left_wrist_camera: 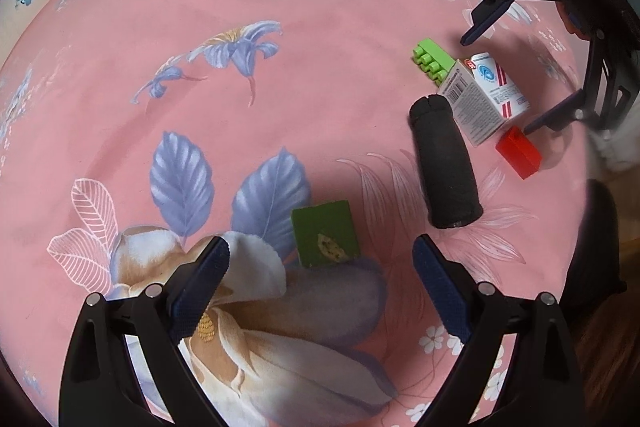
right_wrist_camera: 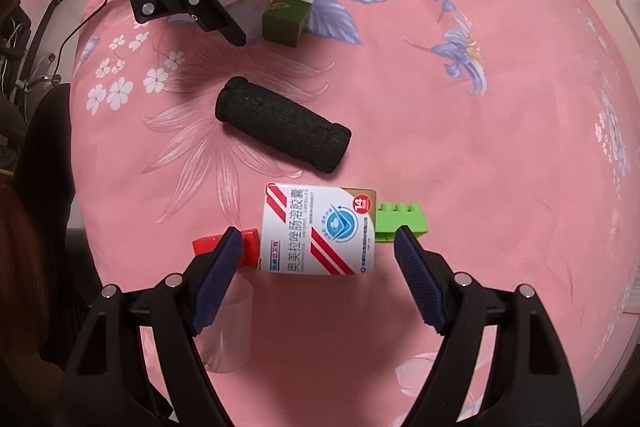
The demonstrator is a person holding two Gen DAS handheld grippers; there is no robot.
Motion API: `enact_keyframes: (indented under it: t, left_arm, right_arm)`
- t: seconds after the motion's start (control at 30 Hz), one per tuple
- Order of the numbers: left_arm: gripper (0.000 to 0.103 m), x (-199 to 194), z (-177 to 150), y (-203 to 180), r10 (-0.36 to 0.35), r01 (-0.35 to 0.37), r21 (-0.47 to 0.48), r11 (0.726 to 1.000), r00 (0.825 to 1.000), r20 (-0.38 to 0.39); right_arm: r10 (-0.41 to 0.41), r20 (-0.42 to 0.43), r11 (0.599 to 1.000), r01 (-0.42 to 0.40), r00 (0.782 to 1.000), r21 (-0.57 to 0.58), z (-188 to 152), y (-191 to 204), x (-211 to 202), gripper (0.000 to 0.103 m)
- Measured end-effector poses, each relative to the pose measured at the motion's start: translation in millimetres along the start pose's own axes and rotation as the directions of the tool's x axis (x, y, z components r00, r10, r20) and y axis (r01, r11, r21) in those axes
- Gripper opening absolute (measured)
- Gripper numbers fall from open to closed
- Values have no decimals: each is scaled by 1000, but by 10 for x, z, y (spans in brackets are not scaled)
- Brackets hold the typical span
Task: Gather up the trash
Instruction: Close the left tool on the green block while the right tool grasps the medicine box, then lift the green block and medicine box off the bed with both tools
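Right gripper [right_wrist_camera: 318,247] hung jaws apart straddling the pill box [right_wrist_camera: 319,229], box long axis 12-to-6 between them, untouched; left gripper [left_wrist_camera: 320,259], also apart, over green cube [left_wrist_camera: 325,234] at 12

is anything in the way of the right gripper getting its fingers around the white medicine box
Nothing lies over the white medicine box, and the right gripper is open straight above it. But the red block sits against one side and the green toy brick against the other, right where the fingers would come down.
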State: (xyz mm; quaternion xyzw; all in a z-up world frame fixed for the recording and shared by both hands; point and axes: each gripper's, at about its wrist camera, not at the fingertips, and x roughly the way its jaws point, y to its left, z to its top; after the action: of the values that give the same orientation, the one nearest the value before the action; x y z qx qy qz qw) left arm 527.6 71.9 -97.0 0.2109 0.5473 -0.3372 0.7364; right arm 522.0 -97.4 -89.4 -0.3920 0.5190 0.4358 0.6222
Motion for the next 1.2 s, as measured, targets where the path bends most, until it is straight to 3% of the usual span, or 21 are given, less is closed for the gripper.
enact_keyframes:
  t: [0.13,0.23,0.33,0.43,0.5,0.73,1.2]
  left_arm:
    - [93,70,61,-15,-5,5,-3,1000,1000,6]
    - [77,123,81,-36,0,0,0,1000,1000,-1]
    - [70,177,75,-61,-2,2,2,1000,1000,-12]
    - [66,207,79,-91,7,-7,12,1000,1000,-8]
    - [58,230,97,-114,17,-17,16,1000,1000,-5]
    - [36,276,133,-194,28,-28,39,999,1000,-4]
    - [32,152,13,-93,29,-29,50,998,1000,-5]
  right_arm:
    - [1,4,1000,-1,1000,4,0,-32,48,77]
    - [4,4,1000,-4,1000,6,20,-47,89,75]
    - [8,7,1000,-8,1000,4,32,-54,111,66]
    - [14,-4,1000,-14,1000,-5,62,-67,160,64]
    - [21,-3,1000,-21,1000,-4,76,-61,182,59]
    - [25,3,1000,-25,1000,-5,46,-75,209,57]
    - [30,5,999,-30,1000,12,1,-48,137,56]
